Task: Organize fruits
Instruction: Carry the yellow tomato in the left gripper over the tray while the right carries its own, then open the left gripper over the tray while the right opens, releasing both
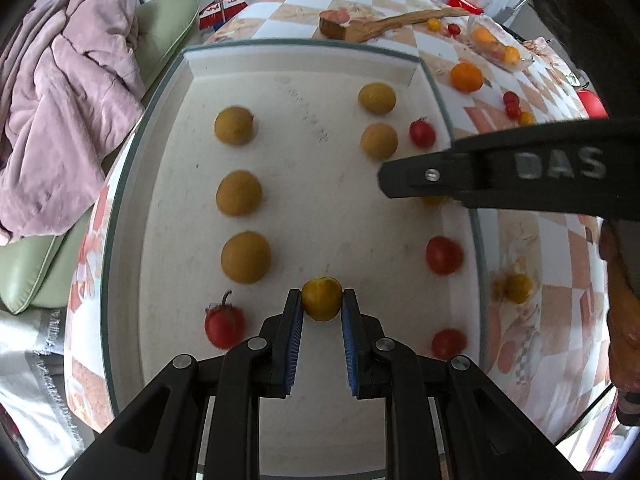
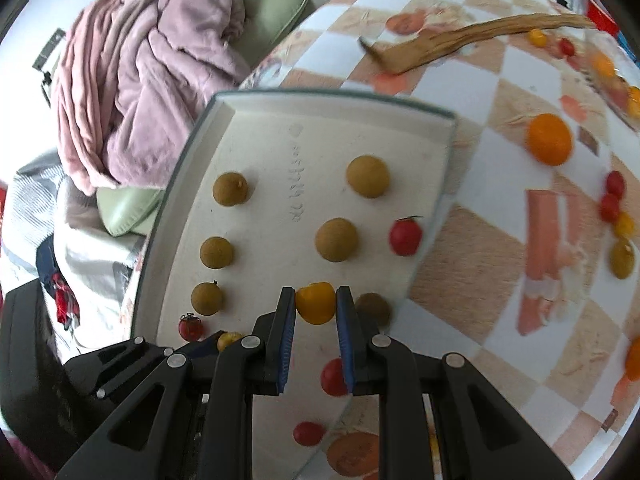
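Overhead, both wrist cams look steeply down on a white tray (image 1: 168, 92) w/ grey-green rim, sitting on a checked orange/white tablecloth (image 1: 288, 4).

Left gripper (image 1: 321, 300): jaws narrow, blue pads clamped on a small yellow tomato (image 1: 321, 298), round, glossy, faint dark stem mark on top; it sits low-centre over the tray floor; contact w/ floor not clear.

Right gripper (image 2: 316, 304): jaws narrow, pinching a yellow-orange tomato (image 2: 315, 303), smooth, deeper in colour; held above tray's right-centre part.

Fruit on tray, left wrist view: 3 tan longans in a column at left (image 1: 239, 193); 2 more upper right (image 1: 379, 141); red cherry tomato (image 1: 422, 133) just beside those; red ones along right edge (image 1: 443, 255); a stemmed red one lower left (image 1: 224, 325).

Off tray: orange (image 1: 466, 77), small red/yellow tomatoes (image 1: 512, 104), clear bag w/ fruit (image 1: 500, 46), wooden spoon (image 1: 384, 24); pink blanket (image 1: 60, 100) on green cushion (image 1: 168, 20) beyond table.

Hard to read: right gripper's arm crosses the left view as a black bar, covering part of tray rim and all but a sliver of a yellow fruit under it; in right view, a brownish fruit (image 2: 374, 308) half behind the right finger, a red one (image 2: 333, 376) partly behind the pad; right side of that view motion-blurred; embossed marks on tray floor illegible.
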